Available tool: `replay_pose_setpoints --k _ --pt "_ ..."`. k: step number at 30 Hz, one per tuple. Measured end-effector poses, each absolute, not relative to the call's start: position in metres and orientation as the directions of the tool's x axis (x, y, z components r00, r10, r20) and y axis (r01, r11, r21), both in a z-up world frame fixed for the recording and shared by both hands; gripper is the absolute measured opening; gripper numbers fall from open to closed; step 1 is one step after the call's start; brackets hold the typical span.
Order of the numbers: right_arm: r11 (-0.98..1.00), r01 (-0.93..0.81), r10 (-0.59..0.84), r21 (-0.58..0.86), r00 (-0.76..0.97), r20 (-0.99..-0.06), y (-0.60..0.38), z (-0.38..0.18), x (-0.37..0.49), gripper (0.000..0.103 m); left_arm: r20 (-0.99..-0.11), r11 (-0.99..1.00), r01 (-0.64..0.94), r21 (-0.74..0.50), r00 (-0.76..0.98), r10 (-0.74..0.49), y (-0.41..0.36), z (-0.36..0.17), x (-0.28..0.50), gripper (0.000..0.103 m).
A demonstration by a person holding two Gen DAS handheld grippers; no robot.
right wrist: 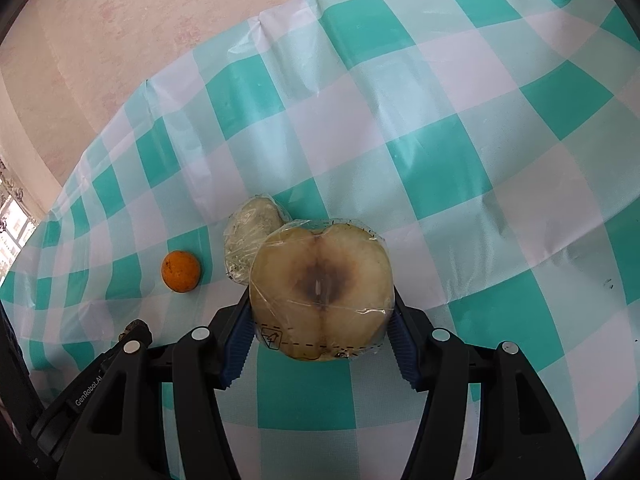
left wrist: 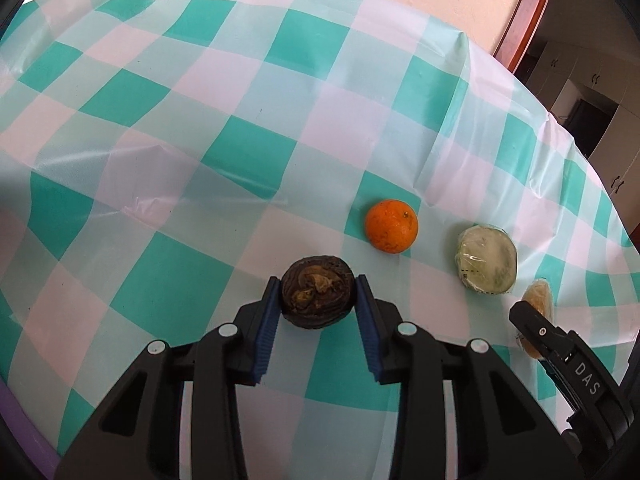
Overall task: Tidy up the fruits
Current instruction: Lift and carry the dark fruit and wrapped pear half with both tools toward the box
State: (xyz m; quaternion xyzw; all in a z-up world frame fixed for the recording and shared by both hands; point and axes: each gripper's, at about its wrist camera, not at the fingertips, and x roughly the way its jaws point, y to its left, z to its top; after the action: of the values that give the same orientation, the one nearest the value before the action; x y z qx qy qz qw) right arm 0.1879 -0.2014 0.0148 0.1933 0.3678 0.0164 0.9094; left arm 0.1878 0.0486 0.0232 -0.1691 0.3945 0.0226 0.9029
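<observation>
Left hand-held gripper (left wrist: pixel 317 300) is clamped on the dark shrivelled fruit (left wrist: pixel 317 295); right hand-held gripper (right wrist: pixel 322 312) grips the wrapped pear half (right wrist: pixel 322 286). Both fruits look picked, so placing comes next, probably beside the orange (left wrist: pixel 391 225) at one o'clock on the surface (left wrist: pixel 160 128). The wrapped green slice (left wrist: pixel 486 259) sits further right. Only the right view shows the pear's browned core.

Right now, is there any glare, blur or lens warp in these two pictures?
Left wrist view: sharp, checks bowed by the fisheye, sheen streaks on the tablecloth. Right wrist view: sharp too, glare on the wrapped fruit half.
</observation>
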Motion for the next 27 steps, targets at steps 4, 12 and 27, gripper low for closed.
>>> replay_pose_setpoints --k 4,12,27 --pt "0.927 0.110 0.167 0.359 0.734 -0.658 -0.200 0.016 0.186 0.058 -0.721 0.941 -0.173 -0.290 0.686 -0.096 0.049 0.016 0.180 0.037" --pt "0.925 0.135 0.153 0.356 0.726 -0.671 -0.203 0.014 0.182 0.058 -0.728 0.940 -0.175 -0.293 0.679 -0.100 0.043 0.014 0.179 0.037" --pt "0.936 0.165 0.098 0.310 0.723 -0.684 -0.203 0.014 0.145 0.058 -0.728 0.948 -0.155 -0.278 0.678 -0.103 0.029 0.017 0.137 0.037"
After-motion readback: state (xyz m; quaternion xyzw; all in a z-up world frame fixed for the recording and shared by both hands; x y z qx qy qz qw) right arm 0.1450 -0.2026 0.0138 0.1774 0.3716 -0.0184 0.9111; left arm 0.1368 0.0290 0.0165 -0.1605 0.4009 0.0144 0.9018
